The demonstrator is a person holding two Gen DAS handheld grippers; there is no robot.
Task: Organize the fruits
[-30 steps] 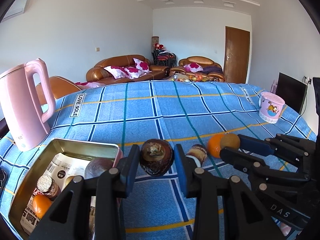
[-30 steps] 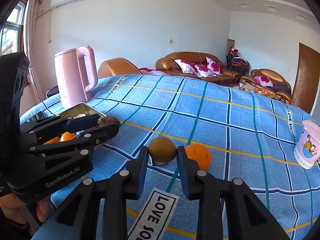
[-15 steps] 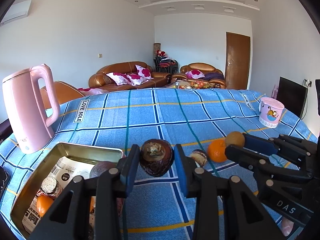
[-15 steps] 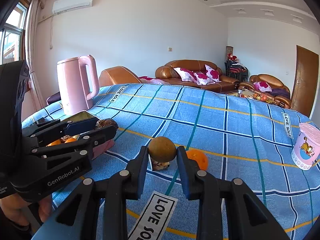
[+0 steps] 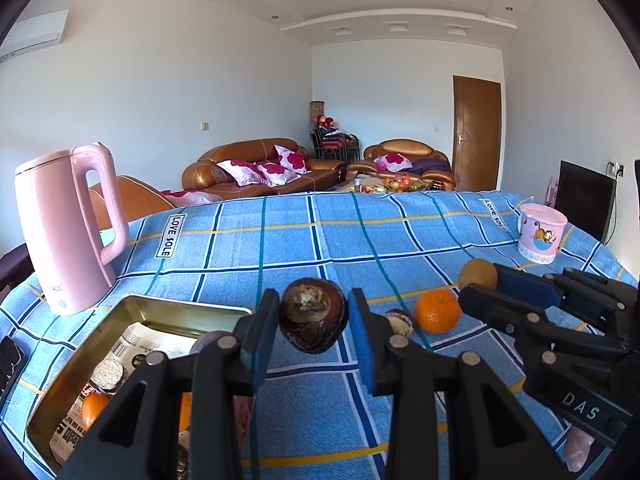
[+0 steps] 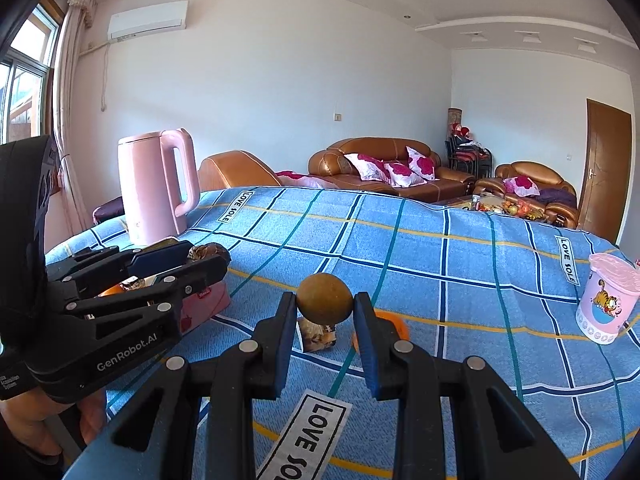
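In the left wrist view the metal tray (image 5: pixel 132 312) sits at lower left, oranges and a dark fruit already inside. At centre the left gripper (image 5: pixel 313 322) is clamped on a dark purple fruit (image 5: pixel 313 320), lifted clear of the blue checked cloth (image 5: pixel 300 248). Its scarred end faces the camera, and being round it has no clear long axis. Squeezed only at its sides, it could roll out and miss the tray. In the right wrist view's centre, the right gripper (image 6: pixel 325 304) pinches a round brown fruit (image 6: pixel 324 298) at the very fingertips; a jolt could drop it onto the orange (image 6: pixel 394 326) below.
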